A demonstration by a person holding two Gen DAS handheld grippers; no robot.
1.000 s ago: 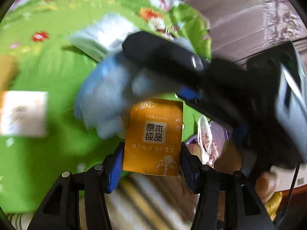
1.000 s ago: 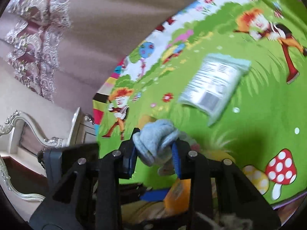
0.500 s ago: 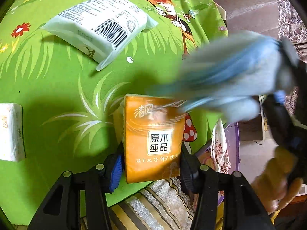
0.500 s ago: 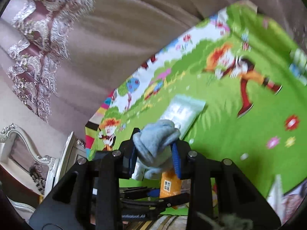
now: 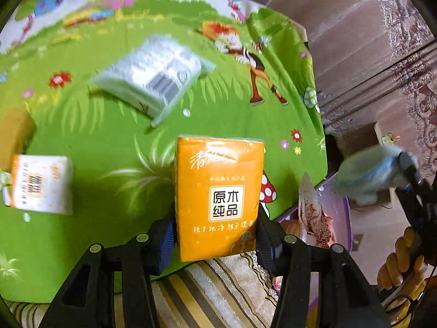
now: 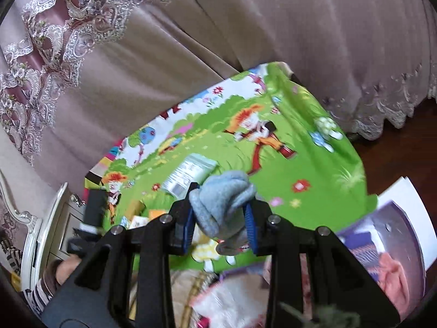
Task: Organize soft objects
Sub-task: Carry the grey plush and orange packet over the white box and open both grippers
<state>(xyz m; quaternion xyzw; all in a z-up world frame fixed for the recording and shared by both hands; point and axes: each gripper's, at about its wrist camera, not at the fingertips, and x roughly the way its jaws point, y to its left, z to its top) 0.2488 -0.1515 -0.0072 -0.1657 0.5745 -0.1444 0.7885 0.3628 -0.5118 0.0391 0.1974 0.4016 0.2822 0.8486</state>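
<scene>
My left gripper (image 5: 214,236) is shut on an orange tissue pack (image 5: 218,196), held upright above the near edge of the green cartoon mat (image 5: 95,136). My right gripper (image 6: 221,218) is shut on a rolled grey-blue sock (image 6: 224,202); in the left wrist view that sock (image 5: 366,175) hangs blurred at the far right, off the mat's edge and above a purple box (image 5: 338,207). A pale green tissue pack (image 5: 153,79) lies at the mat's middle. A white and orange tissue pack (image 5: 41,184) lies at the left.
The purple box (image 6: 387,218) by the mat's right edge holds a pink cloth (image 6: 396,276) and other soft items. A striped towel (image 5: 218,295) lies below the mat's near edge. Curtains (image 6: 245,27) hang behind. A person's hand (image 5: 398,265) grips the right tool.
The right gripper carried the sock from over the mat rightward, off its edge and above the purple box. The left gripper kept the orange pack and tilted up a little.
</scene>
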